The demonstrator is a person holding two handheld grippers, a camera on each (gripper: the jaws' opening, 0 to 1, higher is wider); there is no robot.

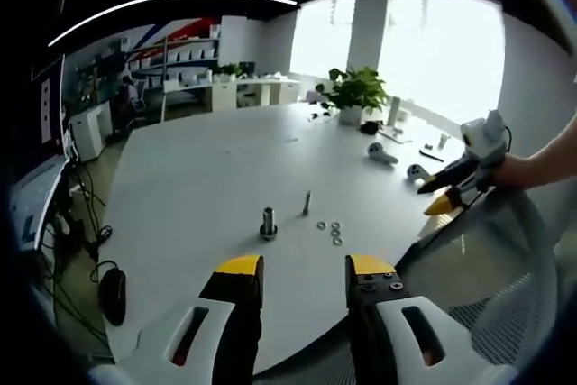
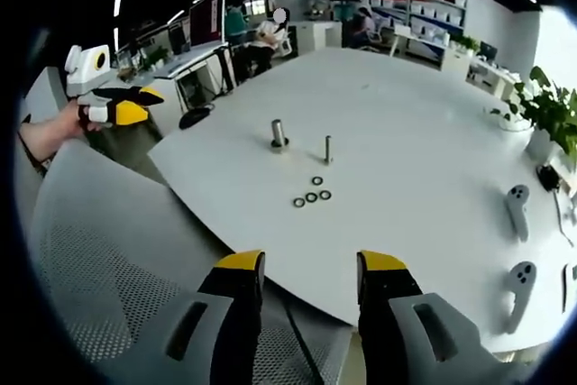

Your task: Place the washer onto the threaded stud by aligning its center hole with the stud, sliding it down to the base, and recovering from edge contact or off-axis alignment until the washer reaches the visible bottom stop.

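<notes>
In the left gripper view, the left gripper (image 1: 304, 275) hangs over the near edge of the white table (image 1: 198, 178), jaws wide apart and empty. Ahead stand a thick stud (image 1: 268, 222) and, just right, a thin stud (image 1: 306, 202) — their threads too small to make out. Near right of them lie four washers (image 1: 334, 230), flat and clustered. Far right sits a plant (image 1: 353, 92), with controllers (image 1: 381, 154) nearby. The right gripper (image 2: 300, 272) hovers above a mesh chair (image 2: 99, 250), jaws likewise spread and empty.

Office: desks (image 1: 243, 87), shelving (image 2: 424, 6), monitor (image 2: 206, 17), potted plant (image 1: 353, 92).
</notes>
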